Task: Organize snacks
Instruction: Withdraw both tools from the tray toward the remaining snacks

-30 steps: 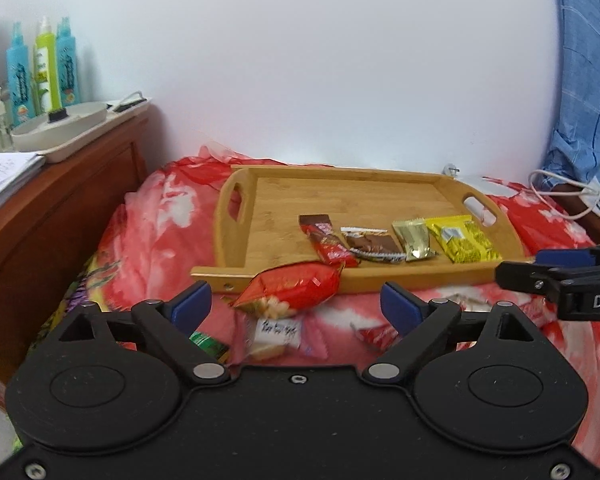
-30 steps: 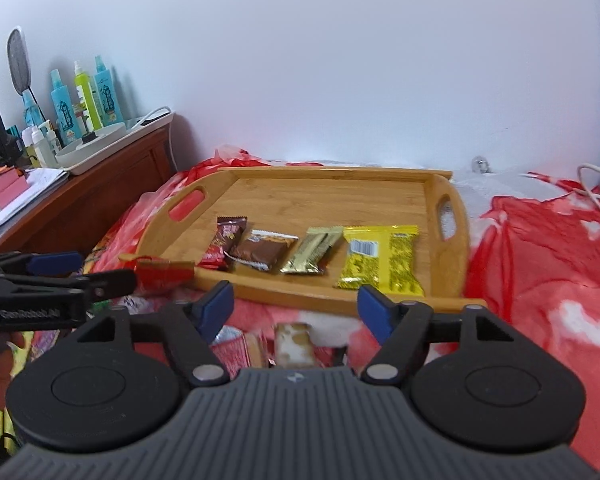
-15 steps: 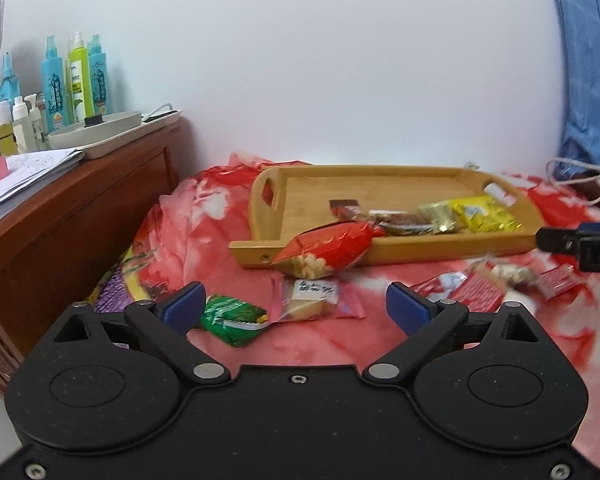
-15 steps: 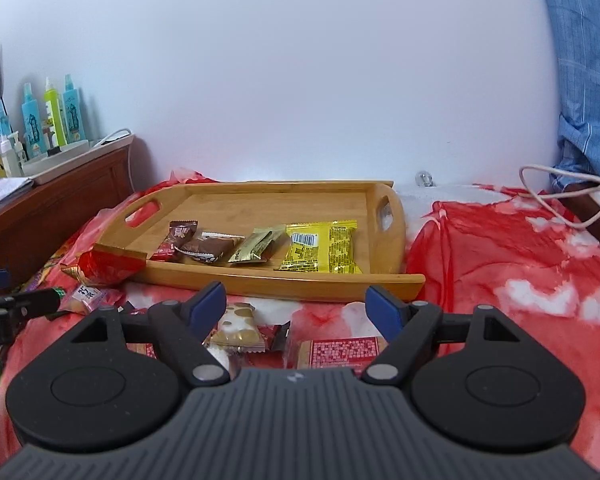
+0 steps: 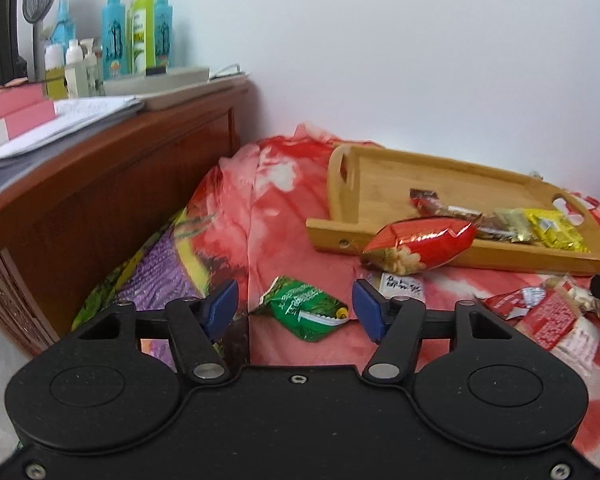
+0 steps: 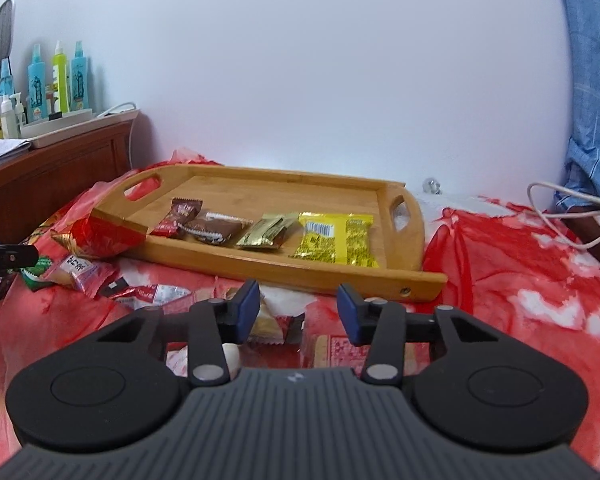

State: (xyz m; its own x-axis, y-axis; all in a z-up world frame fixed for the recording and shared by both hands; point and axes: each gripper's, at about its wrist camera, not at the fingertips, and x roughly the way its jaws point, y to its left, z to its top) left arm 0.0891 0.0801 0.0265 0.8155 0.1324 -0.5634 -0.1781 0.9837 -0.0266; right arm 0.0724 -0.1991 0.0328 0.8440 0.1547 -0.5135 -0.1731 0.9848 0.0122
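Observation:
A wooden tray (image 6: 300,282) lies on the red bedspread and holds a red-brown bar (image 6: 180,216), a brown packet (image 6: 216,230), a gold packet (image 6: 266,232) and a yellow packet (image 6: 336,238). A puffy red bag (image 5: 420,246) leans on the tray's front left corner. My left gripper (image 5: 294,308) is low over the bed with its jaws closing. A green packet (image 5: 306,314) lies between the pads, and I see no pad pressing on it. My right gripper (image 6: 298,312) is closing too, over loose wrappers, with a tan snack (image 6: 266,326) beside its left pad.
Several loose snacks (image 5: 548,316) lie scattered on the bedspread in front of the tray. A wooden cabinet (image 5: 112,184) with bottles (image 5: 140,36) and papers stands at the left. A white cable (image 6: 572,212) and blue cloth (image 6: 592,80) are at the right. A white wall is behind.
Both grippers have sunk toward the bedspread and their jaws have narrowed. The left one swung left, bringing the green packet between its pads.

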